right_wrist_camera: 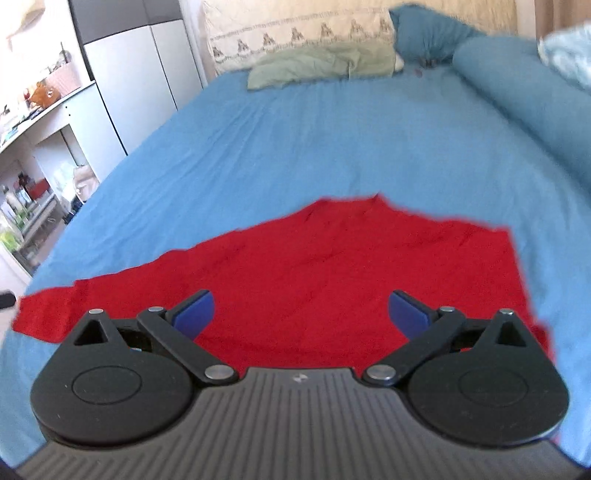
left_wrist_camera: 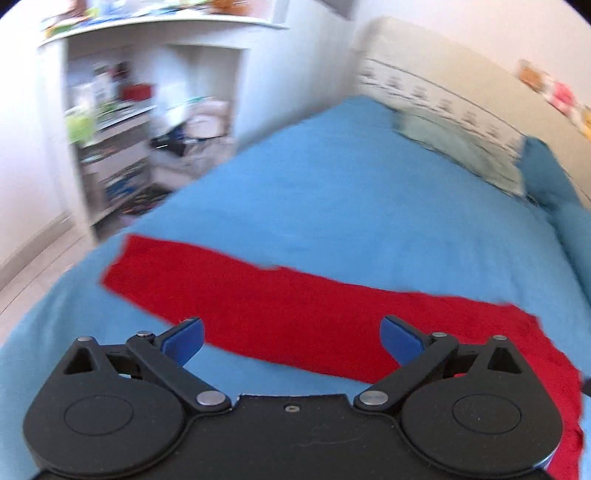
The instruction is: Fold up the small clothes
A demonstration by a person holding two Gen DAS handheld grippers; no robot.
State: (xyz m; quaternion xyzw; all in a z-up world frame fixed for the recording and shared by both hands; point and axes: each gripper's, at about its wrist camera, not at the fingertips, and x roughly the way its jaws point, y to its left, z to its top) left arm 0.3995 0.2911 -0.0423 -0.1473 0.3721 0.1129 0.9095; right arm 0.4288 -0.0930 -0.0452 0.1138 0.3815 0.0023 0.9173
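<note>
A red garment lies spread flat on the blue bedsheet. In the left wrist view one long red part runs off to the left. My left gripper is open and empty, held just above the garment's near edge. In the right wrist view the red garment fills the foreground, with a sleeve reaching left. My right gripper is open and empty, hovering over the garment's body. Both grippers have blue fingertips.
A cream pillow, a green cloth and a rolled blue blanket lie at the bed's far end. White shelves full of items stand left of the bed. The bed's left edge drops to the floor.
</note>
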